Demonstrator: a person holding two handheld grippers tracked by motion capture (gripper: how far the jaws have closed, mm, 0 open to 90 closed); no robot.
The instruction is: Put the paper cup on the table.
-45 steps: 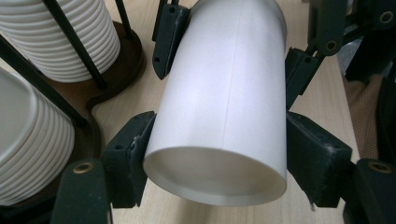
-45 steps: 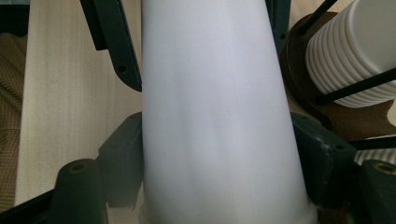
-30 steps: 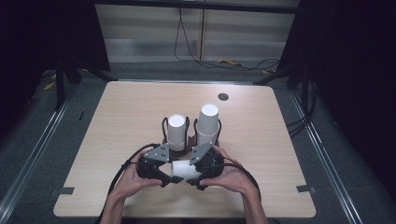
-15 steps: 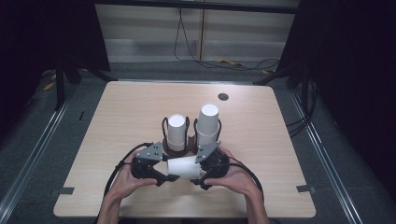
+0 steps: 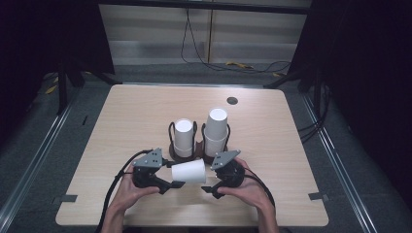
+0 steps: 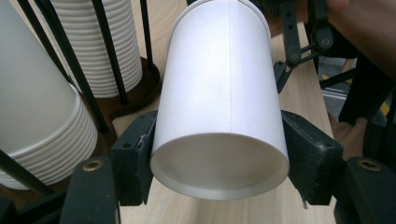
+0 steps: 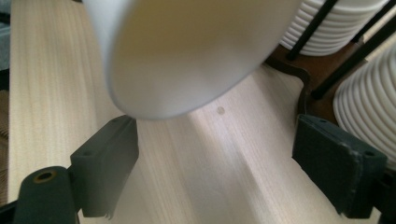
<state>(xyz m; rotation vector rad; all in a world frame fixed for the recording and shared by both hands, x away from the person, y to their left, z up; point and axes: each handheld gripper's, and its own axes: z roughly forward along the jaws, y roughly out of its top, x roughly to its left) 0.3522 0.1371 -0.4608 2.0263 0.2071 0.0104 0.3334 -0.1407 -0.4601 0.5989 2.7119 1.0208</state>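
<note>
A white paper cup (image 5: pixel 189 171) lies on its side above the wooden table (image 5: pixel 136 116), near the front edge. My left gripper (image 5: pixel 175 180) is shut on it. In the left gripper view the cup (image 6: pixel 219 107) sits between the two black pads (image 6: pixel 135 149) with its base toward the camera. My right gripper (image 5: pixel 212 183) stands open just right of the cup's mouth, not touching it. In the right gripper view the blurred cup (image 7: pixel 187 51) hangs above and ahead of the wide-apart gripper (image 7: pixel 215 163).
Two stacks of white cups stand in black wire holders on brown bases just behind the grippers, a shorter left stack (image 5: pixel 183 137) and a taller right stack (image 5: pixel 216 129). A small dark round spot (image 5: pixel 232 101) marks the table's far side.
The right gripper has drawn a little to the right, away from the cup, which stays in the left gripper. The stacks have not moved.
</note>
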